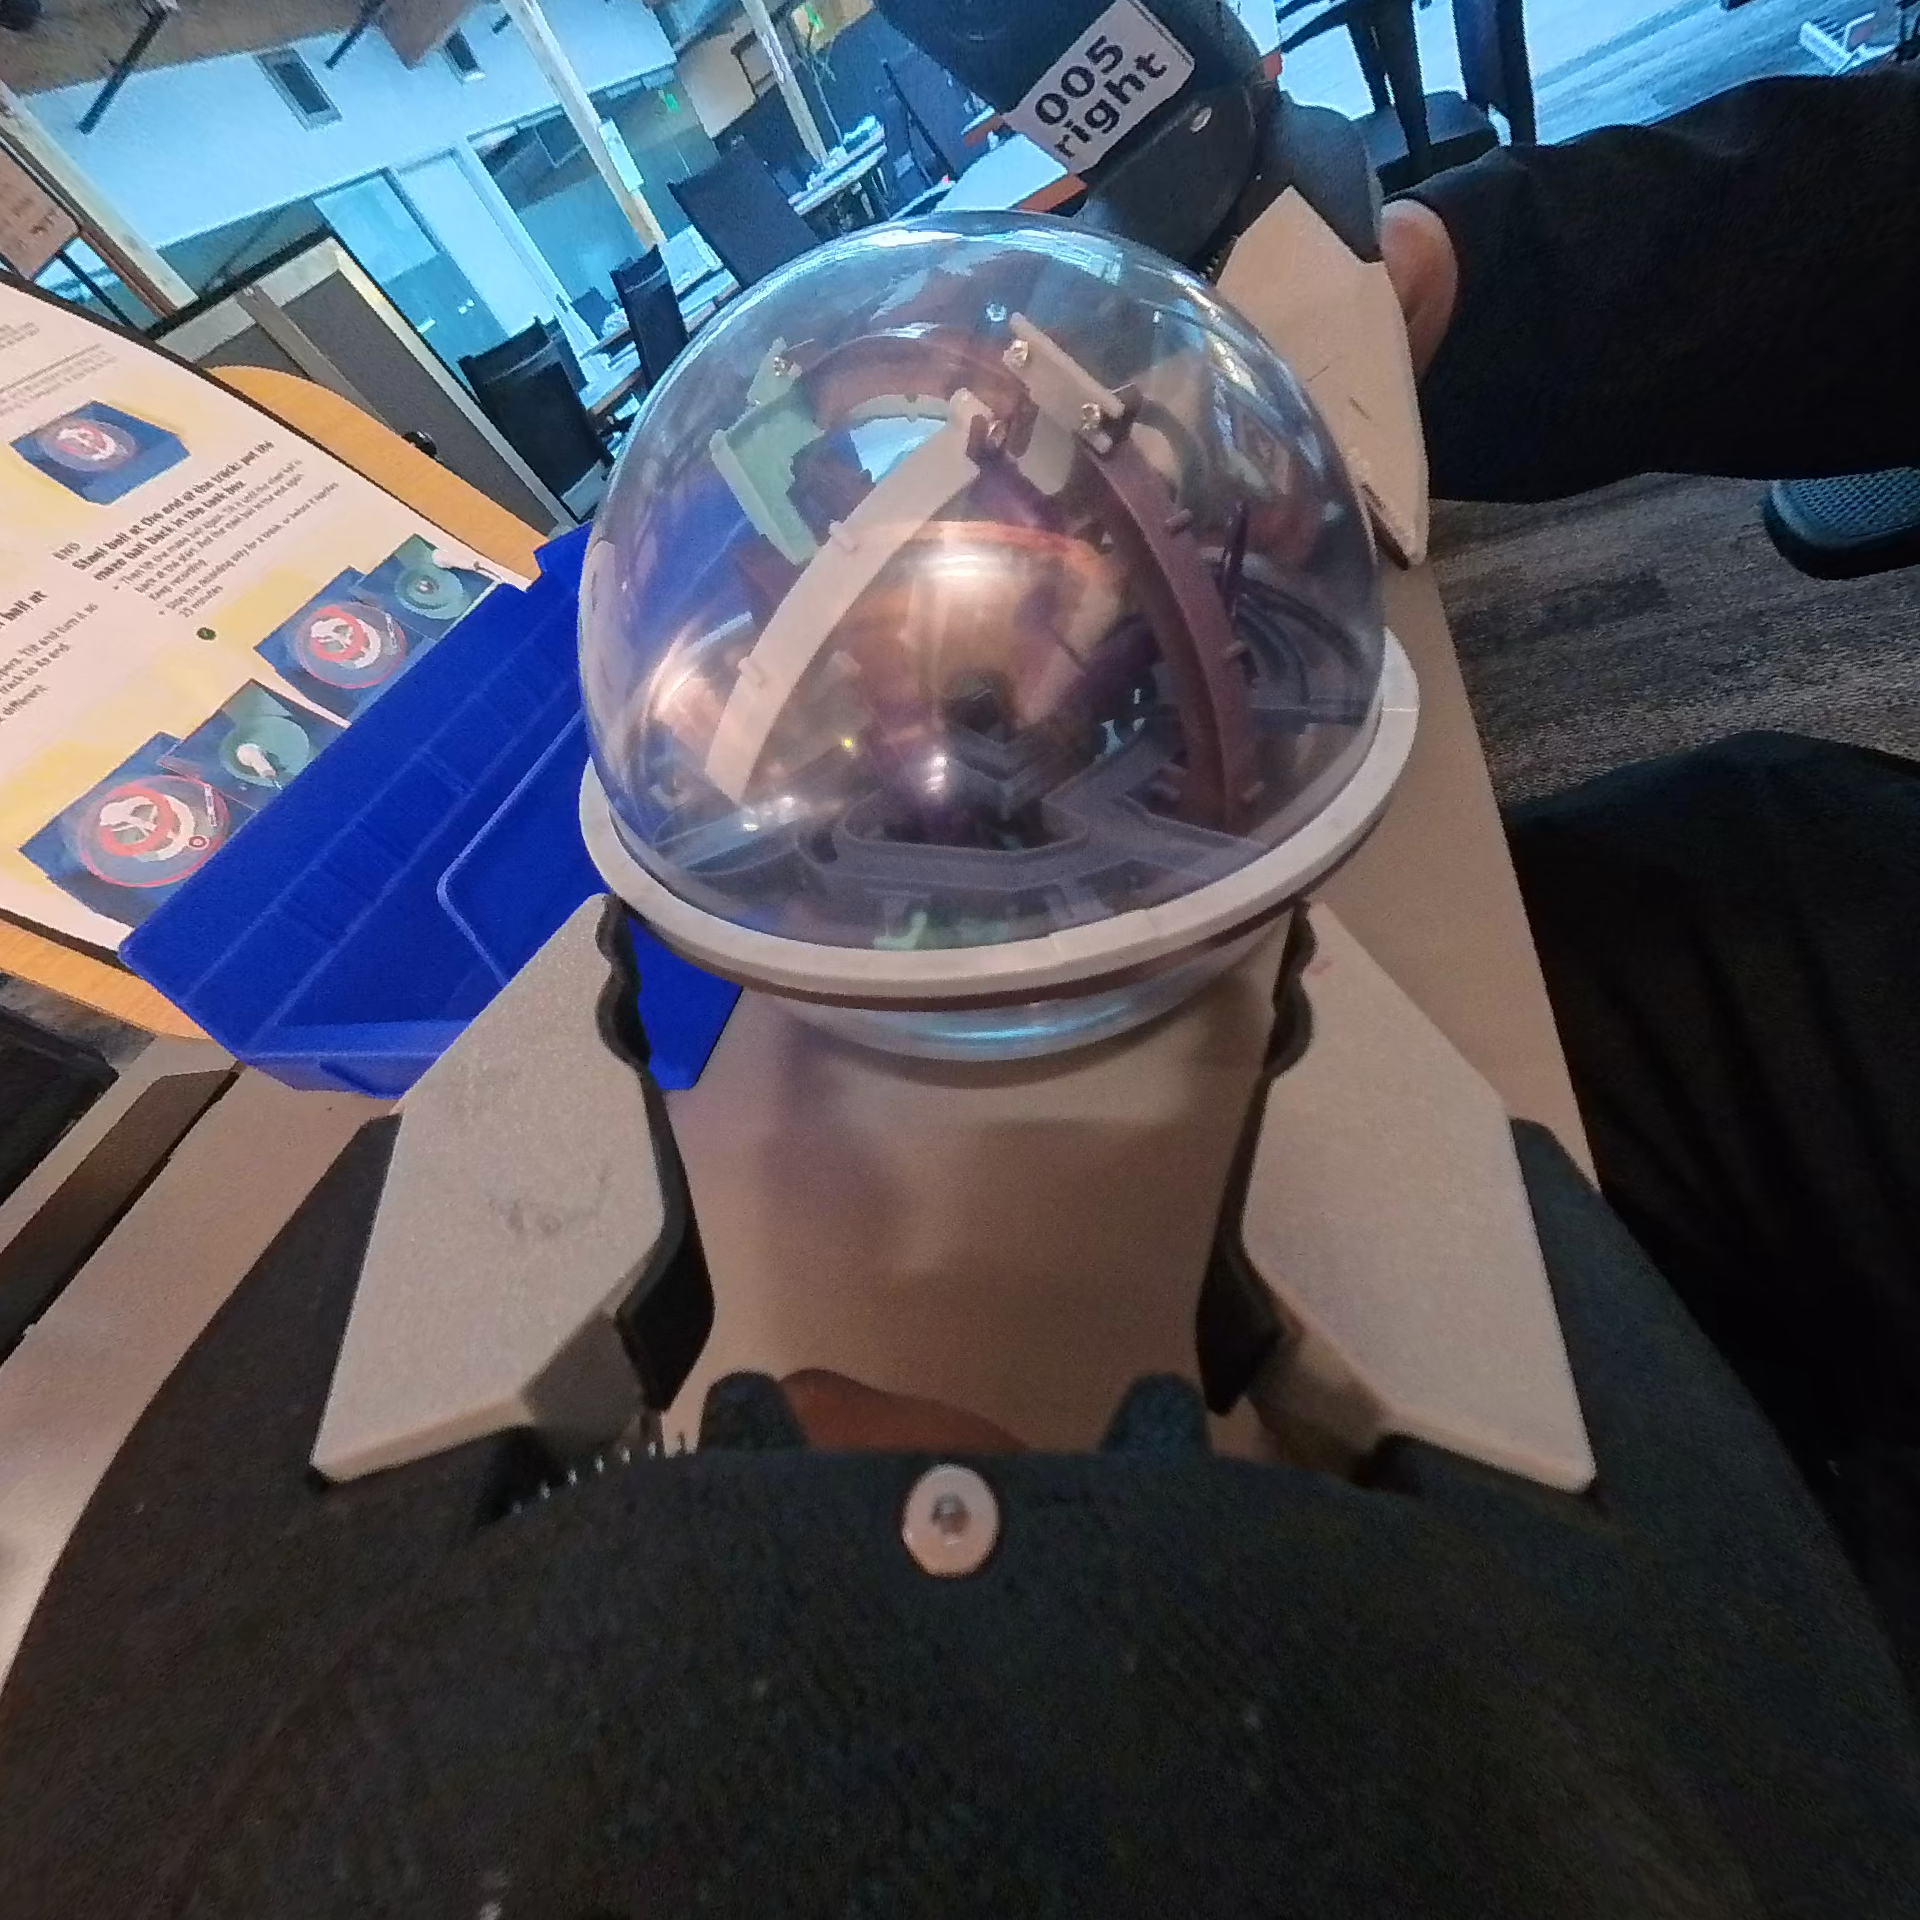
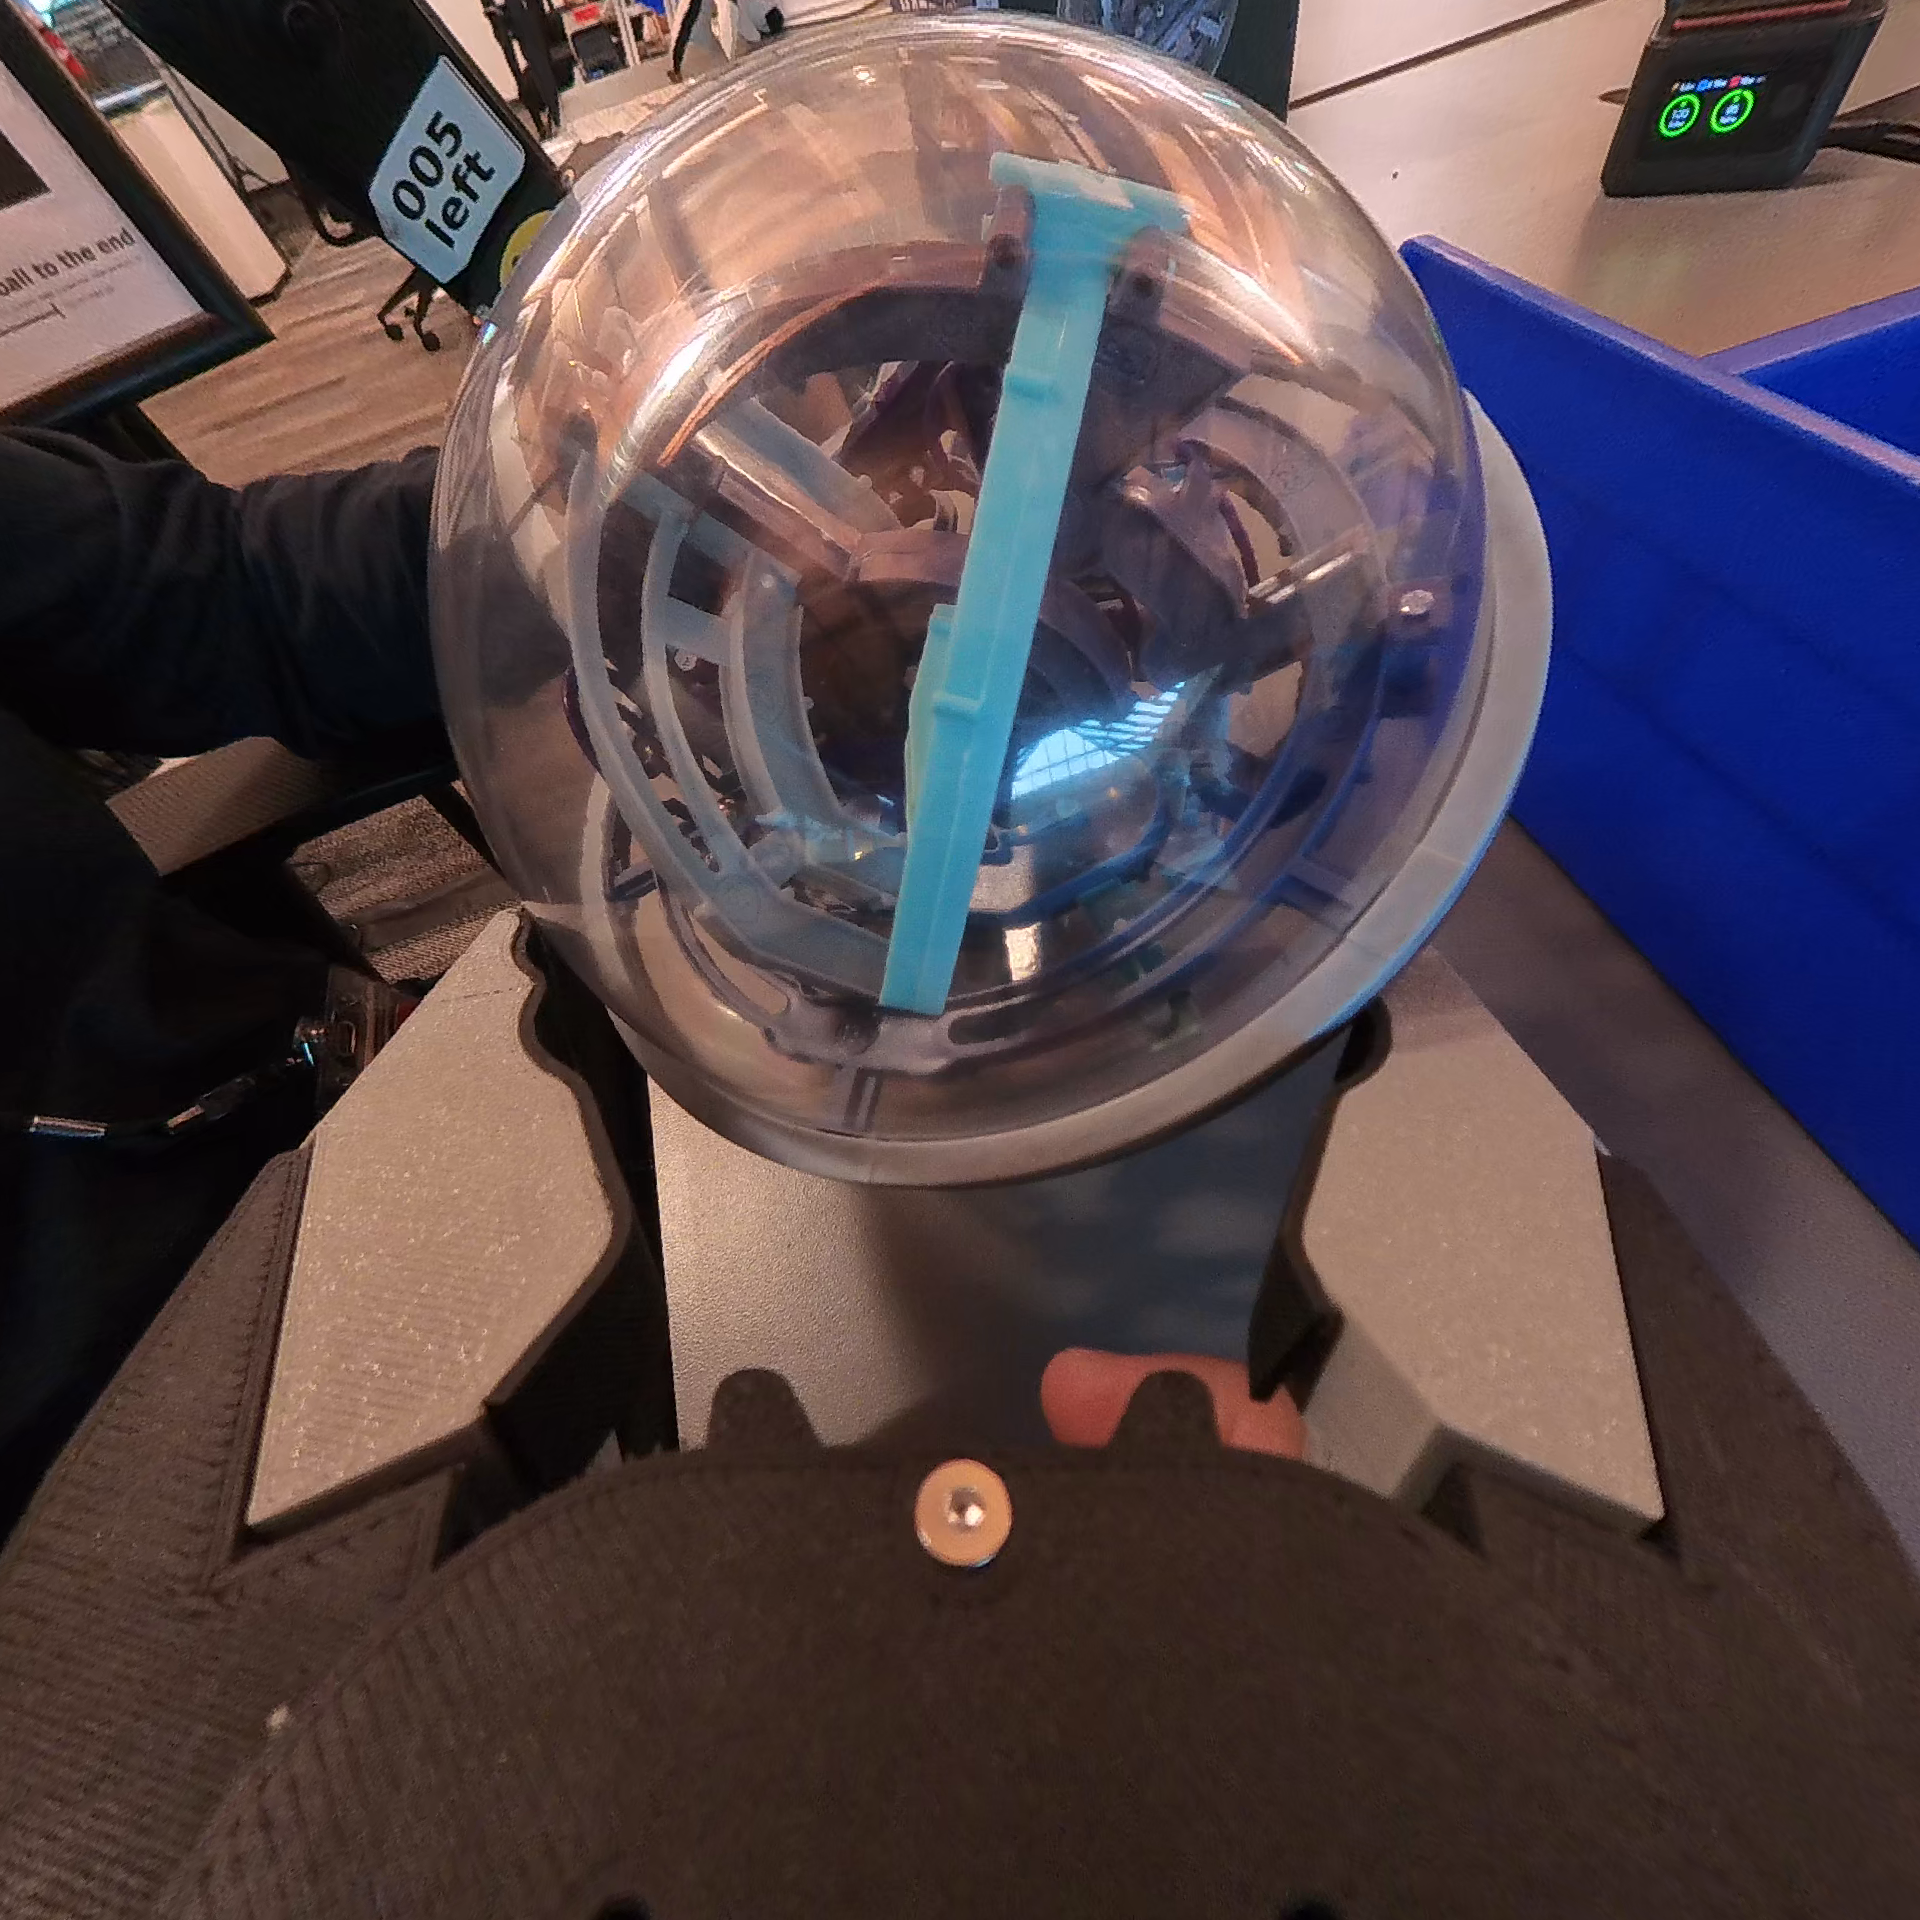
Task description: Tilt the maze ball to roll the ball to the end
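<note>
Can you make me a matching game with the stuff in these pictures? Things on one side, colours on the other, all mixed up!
Things:
1. Maze ball shell
2. Bin beside the ball
3. Long straight track inside the ball, in the right wrist view
4. Ring around the ball's middle

Colours:
A. Light blue
B. White
C. See-through
D. Deep blue

Right pairs: 1-C, 2-D, 3-A, 4-B.

The left tool and the right tool each grip the ball between their fingers.

Small rolling ball untraceable inside the maze ball [image 1: 982,603]; jaws' contact hidden beneath it.
</note>
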Motion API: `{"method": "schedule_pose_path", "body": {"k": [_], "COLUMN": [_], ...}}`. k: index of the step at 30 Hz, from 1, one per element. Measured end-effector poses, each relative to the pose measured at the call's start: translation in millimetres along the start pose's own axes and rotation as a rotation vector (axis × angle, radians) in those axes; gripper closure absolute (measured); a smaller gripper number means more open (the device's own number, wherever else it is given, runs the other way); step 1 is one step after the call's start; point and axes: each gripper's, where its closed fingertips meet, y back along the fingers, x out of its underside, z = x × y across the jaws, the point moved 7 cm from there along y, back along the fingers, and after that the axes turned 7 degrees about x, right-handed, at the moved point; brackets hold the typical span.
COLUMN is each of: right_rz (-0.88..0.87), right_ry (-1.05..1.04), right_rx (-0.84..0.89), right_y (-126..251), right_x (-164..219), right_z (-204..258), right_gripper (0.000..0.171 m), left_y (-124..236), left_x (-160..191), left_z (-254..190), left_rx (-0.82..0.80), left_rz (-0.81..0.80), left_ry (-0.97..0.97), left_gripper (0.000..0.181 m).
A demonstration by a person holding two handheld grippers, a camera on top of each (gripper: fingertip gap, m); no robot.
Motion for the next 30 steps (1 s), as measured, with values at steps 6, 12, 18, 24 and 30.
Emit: {"method": "schedule_pose_path", "body": {"k": [6,12,18,24,30], "right_rz": [0.001,0.000,0.000,0.001,0.001], "right_ry": [0.000,0.000,0.000,0.004,0.010], "right_rx": [0.000,-0.001,-0.001,0.001,0.004], "right_y": [0.3,-0.1,-0.1,0.9,0.1], "right_x": [0.4,0.4,0.0,0.7,0.2], "right_z": [0.4,0.3,-0.6,-1.1,-1.2], "right_gripper": [0.026,0.026,0.026,0.026,0.026], "left_y": [-0.2,-0.4,-0.4,-0.3,-0.3], "left_x": [0.0,0.1,0.2,0.2,0.2], "left_z": [0.1,0.0,0.0,0.0,-0.4], "left_rx": [-0.002,-0.003,-0.003,-0.003,-0.006], "left_rz": [0.001,0.003,0.003,0.003,0.004], "left_ry": [-0.001,-0.002,-0.002,-0.004,-0.010], "left_gripper": [0.062,0.062,0.062,0.062,0.062]}}
